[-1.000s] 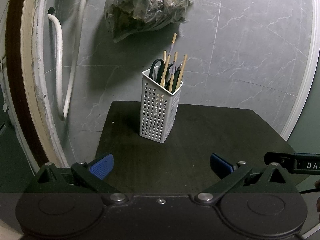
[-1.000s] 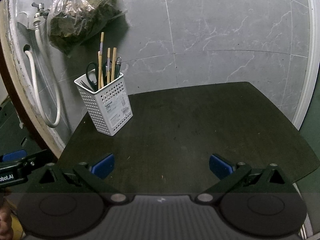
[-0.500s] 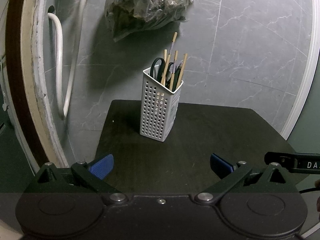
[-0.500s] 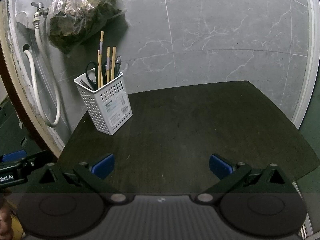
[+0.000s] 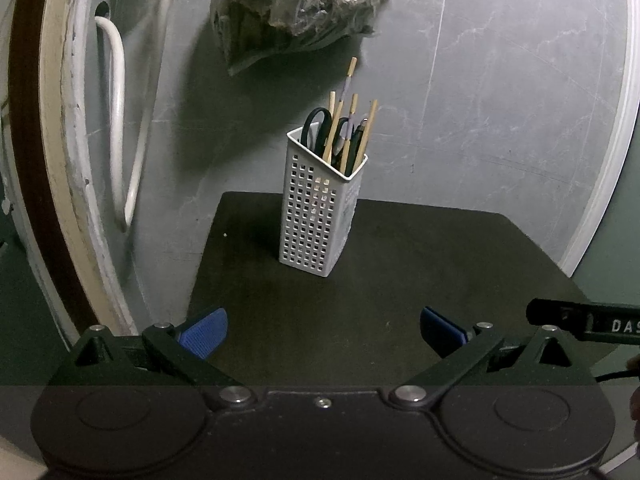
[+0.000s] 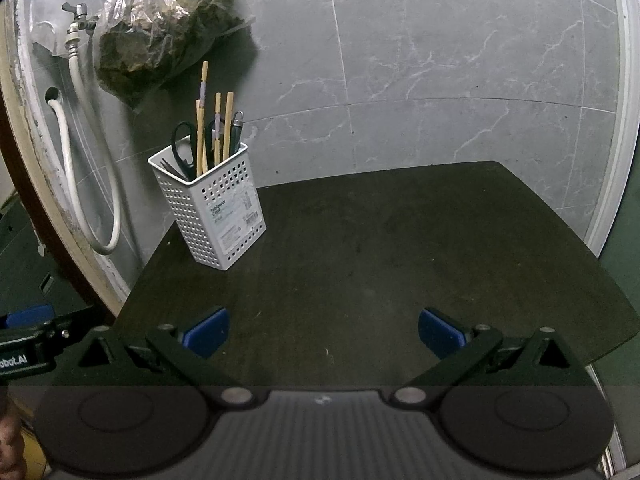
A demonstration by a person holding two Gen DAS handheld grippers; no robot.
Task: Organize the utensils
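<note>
A white perforated utensil holder (image 5: 318, 212) (image 6: 216, 216) stands upright at the back left of a dark table (image 5: 400, 280) (image 6: 380, 240). Inside it are several wooden chopsticks (image 5: 350, 120) (image 6: 218, 128), black-handled scissors (image 5: 316, 128) (image 6: 182, 144) and other dark utensils. My left gripper (image 5: 324, 330) hangs open over the table's near edge, well short of the holder, with nothing between its blue pads. My right gripper (image 6: 324, 330) is open too, above the table's front, to the right of the holder and apart from it.
A grey marble-tile wall stands behind the table. A plastic bag of dark stuff (image 5: 292, 8) (image 6: 164, 36) hangs above the holder. A white hose (image 5: 116, 120) (image 6: 80, 160) on a tap loops down at the left. Each view catches the other gripper's body (image 5: 588, 322) (image 6: 28, 340) at its edge.
The left wrist view has drifted slightly, so the holder sits a little higher in it. Both grippers have stayed open and nothing on the table has moved.
</note>
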